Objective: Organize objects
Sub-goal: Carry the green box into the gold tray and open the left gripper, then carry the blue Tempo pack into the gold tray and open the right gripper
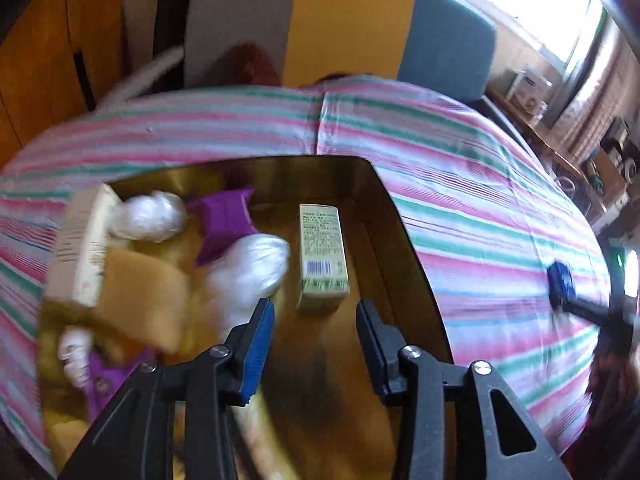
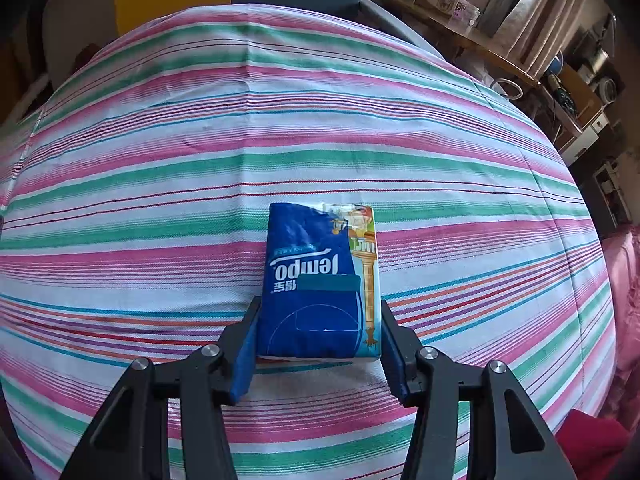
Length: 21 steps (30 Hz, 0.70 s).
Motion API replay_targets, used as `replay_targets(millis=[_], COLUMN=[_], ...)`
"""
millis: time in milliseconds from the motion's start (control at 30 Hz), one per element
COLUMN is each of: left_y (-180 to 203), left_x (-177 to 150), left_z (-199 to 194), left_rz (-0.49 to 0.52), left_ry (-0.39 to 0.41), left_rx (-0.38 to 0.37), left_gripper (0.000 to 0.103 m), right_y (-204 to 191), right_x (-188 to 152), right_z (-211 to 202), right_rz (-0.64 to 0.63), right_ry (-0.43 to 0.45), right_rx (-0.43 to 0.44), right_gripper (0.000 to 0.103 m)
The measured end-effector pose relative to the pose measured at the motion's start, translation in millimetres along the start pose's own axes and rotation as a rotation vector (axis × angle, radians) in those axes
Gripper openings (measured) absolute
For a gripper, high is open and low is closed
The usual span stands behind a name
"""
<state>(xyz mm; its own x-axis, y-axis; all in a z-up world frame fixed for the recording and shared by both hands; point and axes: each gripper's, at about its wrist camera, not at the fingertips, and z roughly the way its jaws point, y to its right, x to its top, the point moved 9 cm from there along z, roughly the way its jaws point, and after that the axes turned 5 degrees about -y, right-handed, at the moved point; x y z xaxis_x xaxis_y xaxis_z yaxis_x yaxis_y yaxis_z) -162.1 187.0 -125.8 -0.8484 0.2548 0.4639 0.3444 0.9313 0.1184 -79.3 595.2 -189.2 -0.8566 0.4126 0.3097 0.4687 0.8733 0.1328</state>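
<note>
On the striped pink, green and white cloth (image 2: 320, 128) covering the worktop, a blue plastic-wrapped Tempo tissue pack (image 2: 318, 280) lies flat with its printed lettering upside down in the right wrist view. The right gripper (image 2: 320, 344) has one blue-padded finger on each long side of the pack's near end; the pads sit at the wrapper's edges, though a firm squeeze cannot be told from this view.

In the left wrist view, a shiny gold metal tray with a dark rim (image 1: 400, 216) rests on the same cloth. The left gripper (image 1: 316, 322) hangs above the tray's near part with its fingers spread apart and nothing between them. Just beyond its fingertips a small pale green cardboard box with a barcode (image 1: 322, 256) lies inside the tray, towards its right side. Further left in the tray, blurred, are a crumpled white plastic bundle (image 1: 248, 268), a second white bundle (image 1: 150, 216), a purple fabric pouch (image 1: 224, 224), a tan sponge-like block (image 1: 142, 300) and a cream carton (image 1: 84, 248) leaning at the left edge. The right gripper's blue tip shows far off on the cloth at the right.
</note>
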Motion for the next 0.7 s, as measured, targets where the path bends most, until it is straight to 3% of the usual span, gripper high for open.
replay_targets(millis=[167, 500, 700], left_y=[-8.6, -44.8, -55.9], left_x=[-38.2, -75.4, -81.3], left_z=[-38.3, -89.3, -95.5], left_rz=[0.021, 0.044, 0.019], left_ry=[0.061, 0.166, 0.179], left_rx=[0.001, 0.117, 0.12], left_gripper=[0.043, 0.043, 0.043], right_y=[-4.0, -6.2, -33.9], right_x=[0.9, -1.8, -7.1], right_z=[-0.8, -2.5, -9.2], right_rz=[-0.026, -0.032, -0.123], right_ry=[0.01, 0.02, 0.04], right_rx=[-0.022, -0.025, 0.063], right_gripper=[0.052, 0.052, 0.052])
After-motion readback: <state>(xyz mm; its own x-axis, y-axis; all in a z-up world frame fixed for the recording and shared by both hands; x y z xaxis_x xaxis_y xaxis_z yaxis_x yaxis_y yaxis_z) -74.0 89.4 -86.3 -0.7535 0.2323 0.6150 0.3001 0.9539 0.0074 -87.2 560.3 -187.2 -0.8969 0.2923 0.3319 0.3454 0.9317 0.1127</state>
